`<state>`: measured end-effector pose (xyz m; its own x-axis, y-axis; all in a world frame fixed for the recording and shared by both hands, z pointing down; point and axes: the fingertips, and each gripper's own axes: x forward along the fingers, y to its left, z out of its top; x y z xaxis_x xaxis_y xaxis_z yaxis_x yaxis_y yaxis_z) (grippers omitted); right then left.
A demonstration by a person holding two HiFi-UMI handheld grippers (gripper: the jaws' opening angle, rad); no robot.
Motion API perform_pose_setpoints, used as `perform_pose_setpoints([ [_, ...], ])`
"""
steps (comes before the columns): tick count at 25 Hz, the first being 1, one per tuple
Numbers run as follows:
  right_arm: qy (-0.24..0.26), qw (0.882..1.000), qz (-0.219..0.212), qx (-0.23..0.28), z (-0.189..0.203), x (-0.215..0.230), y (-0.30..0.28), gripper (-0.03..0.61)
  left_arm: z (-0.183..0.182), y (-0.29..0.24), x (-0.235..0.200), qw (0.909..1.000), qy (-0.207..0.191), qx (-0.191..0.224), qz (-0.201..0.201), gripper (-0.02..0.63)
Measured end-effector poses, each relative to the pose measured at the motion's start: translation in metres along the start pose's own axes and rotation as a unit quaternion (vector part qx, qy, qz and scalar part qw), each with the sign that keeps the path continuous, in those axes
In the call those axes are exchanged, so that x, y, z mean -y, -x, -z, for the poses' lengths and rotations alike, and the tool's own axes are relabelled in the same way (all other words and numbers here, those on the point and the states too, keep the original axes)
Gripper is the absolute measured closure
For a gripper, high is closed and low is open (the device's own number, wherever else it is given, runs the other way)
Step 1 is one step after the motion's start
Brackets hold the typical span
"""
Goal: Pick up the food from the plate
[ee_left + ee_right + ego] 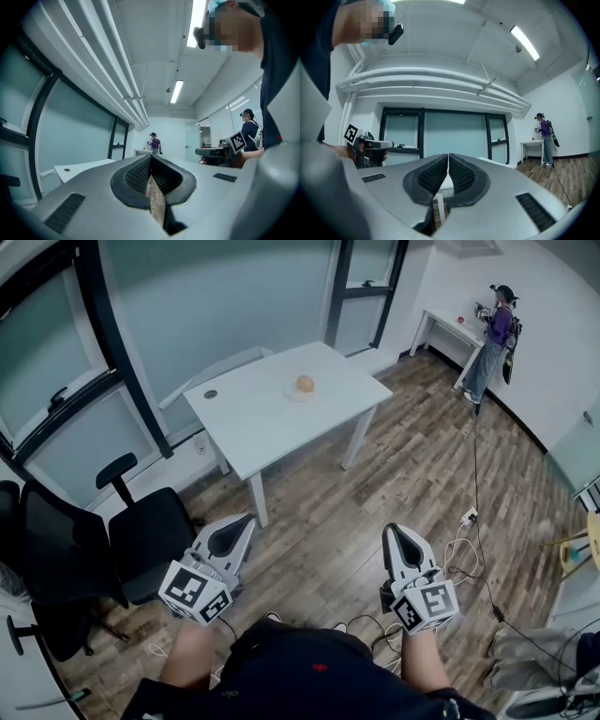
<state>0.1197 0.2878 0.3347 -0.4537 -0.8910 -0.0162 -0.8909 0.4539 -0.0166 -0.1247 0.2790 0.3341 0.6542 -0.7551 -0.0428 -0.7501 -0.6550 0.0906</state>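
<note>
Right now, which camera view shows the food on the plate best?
The head view: the round orange-brown food sits on a small plate on the white table, far off but unobstructed. Both gripper views catch only parts of the table; the food does not show there.

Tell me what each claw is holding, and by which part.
Nothing. The left claw and right claw are both shut and empty; the food lies on its plate.
</note>
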Motion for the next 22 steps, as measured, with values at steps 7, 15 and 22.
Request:
perform_pose_setpoints([
  [7,0.004,1.0,-0.009,-0.022,0.022,-0.046,-0.04,0.552,0.011,0.018,-0.048,0.9999,0.012,-0.007,0.01,0.591],
  [15,0.012,0.999,-0.018,-0.039,0.031,-0.043,-0.08,0.552,0.024,0.003,-0.076,0.9996,0.02,-0.008,0.017,0.591],
  [22,0.016,0.998,-0.04,-0.039,0.037,-0.011,-0.135,0.552,0.022,-0.043,-0.107,0.9997,0.022,-0.014,-0.001,0.591],
])
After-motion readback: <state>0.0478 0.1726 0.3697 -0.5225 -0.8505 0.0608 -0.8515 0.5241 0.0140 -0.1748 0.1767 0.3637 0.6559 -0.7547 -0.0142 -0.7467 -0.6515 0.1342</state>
